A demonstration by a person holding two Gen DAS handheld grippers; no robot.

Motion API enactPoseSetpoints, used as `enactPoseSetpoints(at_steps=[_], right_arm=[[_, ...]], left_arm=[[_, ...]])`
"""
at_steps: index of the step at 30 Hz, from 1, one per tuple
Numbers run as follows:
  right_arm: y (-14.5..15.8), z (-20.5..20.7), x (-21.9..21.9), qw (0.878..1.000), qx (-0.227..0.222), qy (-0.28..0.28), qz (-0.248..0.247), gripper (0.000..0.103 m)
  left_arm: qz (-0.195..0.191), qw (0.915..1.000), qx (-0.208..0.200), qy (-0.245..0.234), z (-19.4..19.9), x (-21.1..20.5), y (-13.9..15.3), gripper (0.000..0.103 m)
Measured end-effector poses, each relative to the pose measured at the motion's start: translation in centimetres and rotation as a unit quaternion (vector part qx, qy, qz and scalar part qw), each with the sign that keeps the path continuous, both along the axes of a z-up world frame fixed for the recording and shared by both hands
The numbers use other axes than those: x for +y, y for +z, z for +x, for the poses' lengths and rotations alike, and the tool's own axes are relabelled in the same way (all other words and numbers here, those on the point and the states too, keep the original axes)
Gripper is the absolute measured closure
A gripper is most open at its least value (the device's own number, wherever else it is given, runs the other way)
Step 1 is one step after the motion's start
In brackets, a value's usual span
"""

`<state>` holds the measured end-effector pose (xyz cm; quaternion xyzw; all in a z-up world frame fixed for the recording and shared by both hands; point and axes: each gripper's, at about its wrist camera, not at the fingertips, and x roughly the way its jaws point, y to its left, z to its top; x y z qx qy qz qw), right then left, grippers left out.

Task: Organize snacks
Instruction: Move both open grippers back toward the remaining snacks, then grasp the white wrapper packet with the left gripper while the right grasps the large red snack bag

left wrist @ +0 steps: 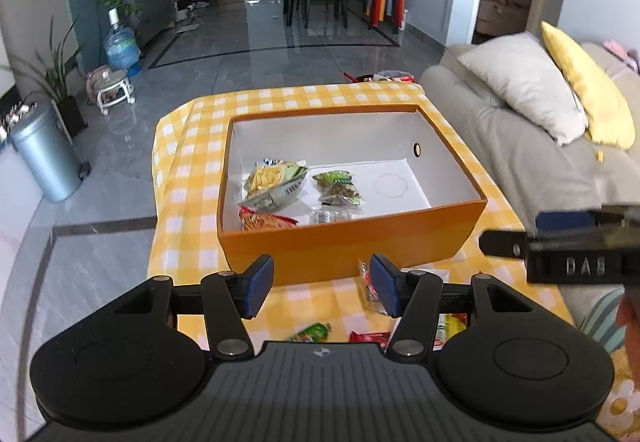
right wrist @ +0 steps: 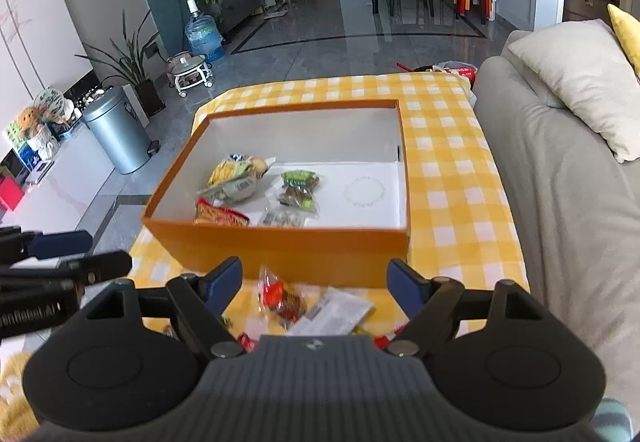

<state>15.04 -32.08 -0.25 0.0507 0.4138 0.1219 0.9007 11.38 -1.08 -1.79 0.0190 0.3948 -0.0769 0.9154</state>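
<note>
An orange box (left wrist: 352, 246) with a white inside stands on the yellow checked table (left wrist: 188, 170). In it lie a yellow chips bag (left wrist: 274, 182), a green snack pack (left wrist: 338, 188), a red-orange pack (left wrist: 266, 220) and a clear pack (left wrist: 330, 215). My left gripper (left wrist: 322, 286) is open and empty, just short of the box's near wall. My right gripper (right wrist: 314, 288) is open and empty above loose snacks on the table: a clear pack with red and brown contents (right wrist: 282, 296) and a white sachet (right wrist: 334, 312). The right gripper also shows in the left wrist view (left wrist: 560, 242).
More loose snacks lie under the left gripper: a green pack (left wrist: 312, 332), a red pack (left wrist: 368, 336). A grey sofa (right wrist: 560, 182) with cushions runs along the table's right side. A metal bin (right wrist: 116, 130) stands on the floor at left. A red bag (right wrist: 456, 70) sits beyond the far edge.
</note>
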Motion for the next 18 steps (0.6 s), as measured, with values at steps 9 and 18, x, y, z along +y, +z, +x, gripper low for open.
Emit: enactPoseSetpoints(at_steps=[9,18], right_arm=[[-2.8,-4.5,-0.3,0.998,-0.021,0.023,-0.049,0.021],[-5.8,-7.1,-1.0,0.999,0.015,0.023,-0.034,0.024]], left_arm=[[-0.022,0.9993,0.023,0.019,-2.2,-0.3,-2.7,0.038],[-0.037,0.9977,0.055,0.010,-4.0,-1.0,-4.5,0.038]])
